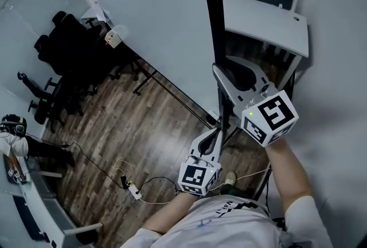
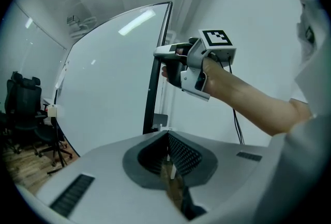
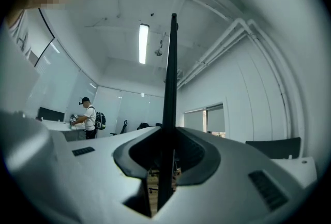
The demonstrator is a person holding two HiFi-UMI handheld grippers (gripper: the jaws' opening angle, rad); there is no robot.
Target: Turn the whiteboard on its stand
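- The whiteboard (image 1: pixel 155 18) stands upright on its stand (image 1: pixel 146 78) over the wooden floor (image 1: pixel 114 126), filling the left and middle of the head view; office chairs (image 1: pixel 63 40) sit beyond its far end.
- The left gripper (image 1: pixel 215 135) hangs low, just beside the lower part of the board's black side frame (image 1: pixel 211 23); its fingers are pressed together with nothing between them, so it steadies nothing.
- The right gripper (image 1: pixel 219 70) sits higher; its fingers are partly apart and appear clamped on the thin frame, which runs straight up between them in the right gripper view.
- Likely troubles, by my reading:
  - the stand's feet may snag the power strip (image 1: pixel 135 191) on the floor as the board swings;
  - one pinch on a narrow edge may slide off if the pull is hurried;
  - the near end may knock the white bench (image 1: pixel 264 23) at the right.
- The board's long axis runs level, from the near frame away toward the chairs; the frame itself stands vertical; the white face looks left, over open floor.
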